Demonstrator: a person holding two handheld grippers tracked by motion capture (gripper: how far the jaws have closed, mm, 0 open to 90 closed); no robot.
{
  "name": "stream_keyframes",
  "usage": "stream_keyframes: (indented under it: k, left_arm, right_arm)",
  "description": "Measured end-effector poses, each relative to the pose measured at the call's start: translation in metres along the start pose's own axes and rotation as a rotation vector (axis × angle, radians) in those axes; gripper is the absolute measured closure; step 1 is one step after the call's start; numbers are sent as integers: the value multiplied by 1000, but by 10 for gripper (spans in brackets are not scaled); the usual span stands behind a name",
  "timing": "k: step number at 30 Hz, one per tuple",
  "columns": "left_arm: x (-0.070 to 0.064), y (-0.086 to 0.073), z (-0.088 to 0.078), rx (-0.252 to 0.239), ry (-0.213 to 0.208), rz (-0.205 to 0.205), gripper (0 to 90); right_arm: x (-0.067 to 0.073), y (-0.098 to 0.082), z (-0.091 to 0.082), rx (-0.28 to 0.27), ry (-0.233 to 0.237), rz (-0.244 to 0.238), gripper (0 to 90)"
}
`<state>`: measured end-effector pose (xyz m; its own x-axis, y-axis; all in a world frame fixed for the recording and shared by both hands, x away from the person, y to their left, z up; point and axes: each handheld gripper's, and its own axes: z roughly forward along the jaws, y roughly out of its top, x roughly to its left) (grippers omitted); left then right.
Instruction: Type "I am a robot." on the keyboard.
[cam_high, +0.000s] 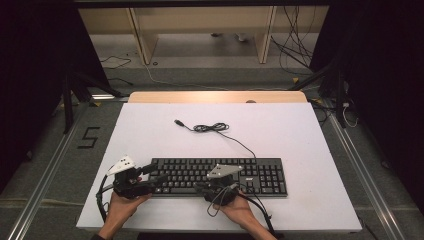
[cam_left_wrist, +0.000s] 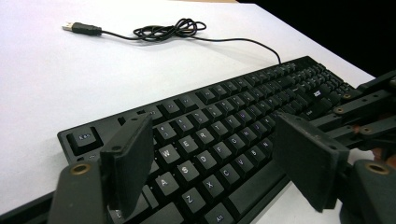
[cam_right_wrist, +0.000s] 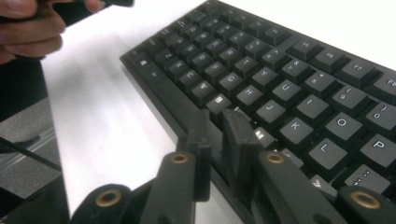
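Right gripper view: right gripper (cam_right_wrist: 219, 135) jaws nearly together, nothing clamped, tips over keyboard (cam_right_wrist: 280, 84) front edge, key-pressing step. Left gripper (cam_left_wrist: 210, 154) jaws apart above keys. Next: lower tip squarely onto single key.

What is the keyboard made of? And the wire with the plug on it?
The keyboard looks like black matte plastic: moulded keys with printed white letters and a dull sheen. Its cable seems rubbery or soft plastic, since it coils loosely; the plug has a shiny tip, probably metal.
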<state>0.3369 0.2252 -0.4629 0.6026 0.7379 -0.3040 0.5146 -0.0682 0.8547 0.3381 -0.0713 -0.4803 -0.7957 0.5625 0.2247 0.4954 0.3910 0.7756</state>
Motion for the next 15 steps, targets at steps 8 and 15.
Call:
stream_keyframes:
  k: [8, 15]
  left_arm:
    - [2, 1, 5, 13, 17, -20, 302]
    - [-1, 3, 14, 58, 20, -23, 368]
  right_arm:
    - [-3, 3, -13, -44, -10, 5, 681]
    - [-8, 5, -24, -77, -11, 25, 600]
